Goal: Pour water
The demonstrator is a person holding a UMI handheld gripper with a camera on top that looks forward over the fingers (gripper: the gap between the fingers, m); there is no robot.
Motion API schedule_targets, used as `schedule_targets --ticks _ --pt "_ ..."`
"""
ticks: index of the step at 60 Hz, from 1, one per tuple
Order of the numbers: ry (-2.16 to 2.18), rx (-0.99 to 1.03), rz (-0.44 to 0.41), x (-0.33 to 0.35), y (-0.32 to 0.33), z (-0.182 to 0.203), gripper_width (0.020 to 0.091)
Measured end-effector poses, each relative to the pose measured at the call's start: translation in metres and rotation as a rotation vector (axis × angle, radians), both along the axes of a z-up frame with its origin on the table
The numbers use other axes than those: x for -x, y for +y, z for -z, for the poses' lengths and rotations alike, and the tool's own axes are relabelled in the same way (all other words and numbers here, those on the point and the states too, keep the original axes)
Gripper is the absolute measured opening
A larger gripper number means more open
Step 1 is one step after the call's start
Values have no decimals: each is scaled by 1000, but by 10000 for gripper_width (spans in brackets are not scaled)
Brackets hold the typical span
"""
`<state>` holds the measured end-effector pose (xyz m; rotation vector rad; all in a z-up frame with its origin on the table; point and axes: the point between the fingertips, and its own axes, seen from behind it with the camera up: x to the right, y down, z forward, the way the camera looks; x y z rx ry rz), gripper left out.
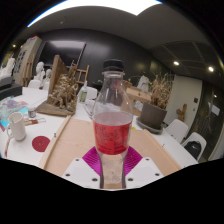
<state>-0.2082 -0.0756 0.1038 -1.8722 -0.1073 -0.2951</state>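
Standing upright between the gripper fingers, a clear plastic bottle fills the middle of the gripper view. It holds red liquid in its lower half, wears a dark cap, and its long axis runs straight up from the fingers. The magenta pads show on both sides of its base and seem to press against it, so I judge the gripper pinched on the bottle. Whether the base rests on the table or is lifted just clear cannot be told.

Beyond the bottle a tan board-like surface stretches far away along the table. To the left lie a red disc and a small white container; farther left-back stand wooden models. To the right, beyond the bottle, sits a dark pot.

No cup is plainly visible. Pouring turns on tipping the upright bottle's neck toward a vessel, likely off to one side.
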Motion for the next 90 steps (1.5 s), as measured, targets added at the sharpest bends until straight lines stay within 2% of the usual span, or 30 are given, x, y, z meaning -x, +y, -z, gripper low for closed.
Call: schedule_targets --ticks 12,21,28,37,43,59,73,90 --pt "-378 -55 -41 22 30 -84 234" --pt "-695 -113 -130 75 58 -131 233" --pt "-967 -158 -215 126 77 -149 233" --pt "-1296 -224 -324 186 91 -147 231" --pt "-1484 -234 -389 212 100 -130 232" --pt "-1768 -264 -493 247 102 -96 233" --pt "-1595 -205 -484 240 103 -92 234" --pt "-675 -67 -431 237 84 -96 237"
